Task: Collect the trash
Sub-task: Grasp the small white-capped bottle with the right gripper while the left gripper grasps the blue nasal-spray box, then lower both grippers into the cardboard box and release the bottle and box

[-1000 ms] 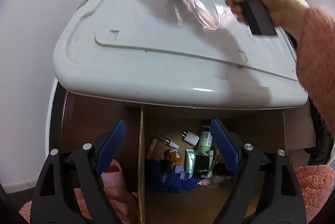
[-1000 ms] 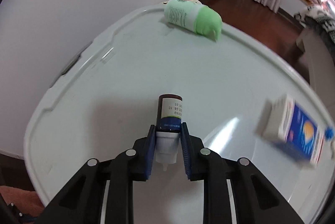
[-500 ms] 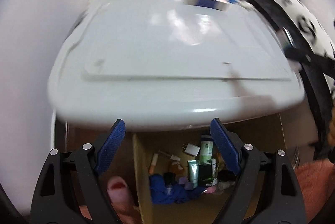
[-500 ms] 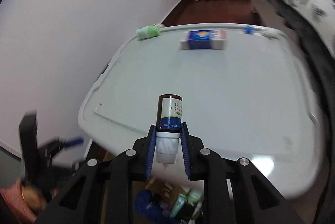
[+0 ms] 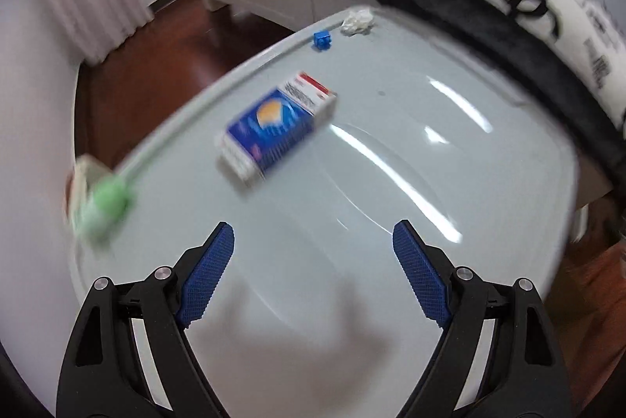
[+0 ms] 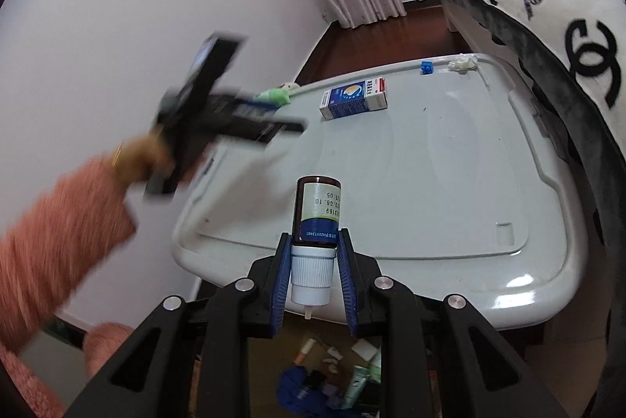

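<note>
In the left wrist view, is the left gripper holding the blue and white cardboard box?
No. The left gripper is open and empty, with the blue and white cardboard box lying beyond its fingertips on the white plastic bin lid.

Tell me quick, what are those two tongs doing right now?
Left tongs: open, holding nothing, above the white bin lid.
Right tongs: shut on a small brown medicine bottle, gripped at its white cap.

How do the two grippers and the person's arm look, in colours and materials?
Both the left gripper and the right gripper have black angular plastic linkages with silver pivot bolts. Their fingers carry blue textured pads. No cables show. The arm wears a fuzzy salmon-pink sleeve.
</note>
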Tool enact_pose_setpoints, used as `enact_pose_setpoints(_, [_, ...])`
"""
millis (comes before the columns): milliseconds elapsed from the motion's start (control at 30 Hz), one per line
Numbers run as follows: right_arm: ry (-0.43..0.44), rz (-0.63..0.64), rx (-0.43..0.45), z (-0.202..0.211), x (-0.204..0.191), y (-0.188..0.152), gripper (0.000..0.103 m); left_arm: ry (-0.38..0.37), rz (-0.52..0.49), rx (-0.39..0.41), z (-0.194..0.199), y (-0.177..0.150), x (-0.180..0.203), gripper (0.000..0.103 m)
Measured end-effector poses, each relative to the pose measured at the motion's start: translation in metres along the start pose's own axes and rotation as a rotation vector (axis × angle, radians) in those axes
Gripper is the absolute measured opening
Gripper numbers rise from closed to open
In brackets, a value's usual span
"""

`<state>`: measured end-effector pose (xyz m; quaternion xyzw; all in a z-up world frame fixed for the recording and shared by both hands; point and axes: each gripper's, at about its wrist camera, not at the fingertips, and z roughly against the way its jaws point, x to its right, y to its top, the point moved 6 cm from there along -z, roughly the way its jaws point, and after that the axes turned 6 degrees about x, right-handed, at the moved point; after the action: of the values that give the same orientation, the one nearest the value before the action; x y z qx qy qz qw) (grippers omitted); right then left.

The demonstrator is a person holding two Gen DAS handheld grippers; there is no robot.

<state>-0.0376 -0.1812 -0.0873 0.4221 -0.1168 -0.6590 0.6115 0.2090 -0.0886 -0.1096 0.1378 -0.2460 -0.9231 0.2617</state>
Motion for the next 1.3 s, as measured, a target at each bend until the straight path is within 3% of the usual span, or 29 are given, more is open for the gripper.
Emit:
enact_pose_setpoints(167, [0.03,-0.001,-0.061,-0.019,0.0,-0.004,0.023,0.002,-0.208,-0.097,-0.062,0.033,-0.012,0.081])
enact_pose_setpoints(267, [0.059,0.0,-0.068,-0.024,-0.004,0.0,0.023,0.002,-0.251,-0.102,-0.08,0.045,-0.018,0.081])
enact_pose_setpoints(367, [0.09,-0.026,-0.084,-0.028,-0.003,0.001,0.023,-0.042,-0.242,-0.116,-0.099,0.051,-0.022,0.081])
enact_pose_setpoints(467, [0.086,-0.044,-0.097,-0.034,0.001,0.0,0.023,-0.072,-0.223,-0.139,-0.111,0.047,-0.023,0.065])
enact_pose_setpoints(633, [0.067,-0.056,-0.079,-0.032,0.004,0.001,0.023,-0.019,-0.113,-0.03,-0.101,0.042,-0.028,0.057])
enact_pose_setpoints(767, [0.031,-0.077,-0.056,-0.023,0.014,0.003,0.023,-0.032,-0.023,0.066,-0.061,0.025,-0.007,0.057])
enact_pose_setpoints(933, [-0.048,-0.054,-0.032,-0.013,0.02,0.001,0.023,-0.085,0.157,0.099,0.021,-0.026,0.04,0.057])
enact_pose_setpoints(1133, [-0.118,-0.046,-0.083,-0.011,0.022,-0.019,0.023,-0.134,0.359,-0.005,0.089,-0.127,0.117,0.057])
enact_pose_setpoints(1200, [-0.126,-0.073,-0.135,-0.01,0.023,-0.034,0.024,-0.162,0.437,-0.051,0.097,-0.161,0.14,0.057])
enact_pose_setpoints(1300, [-0.105,-0.133,-0.204,-0.01,0.021,-0.058,0.024,-0.145,0.495,-0.151,0.092,-0.207,0.168,0.058])
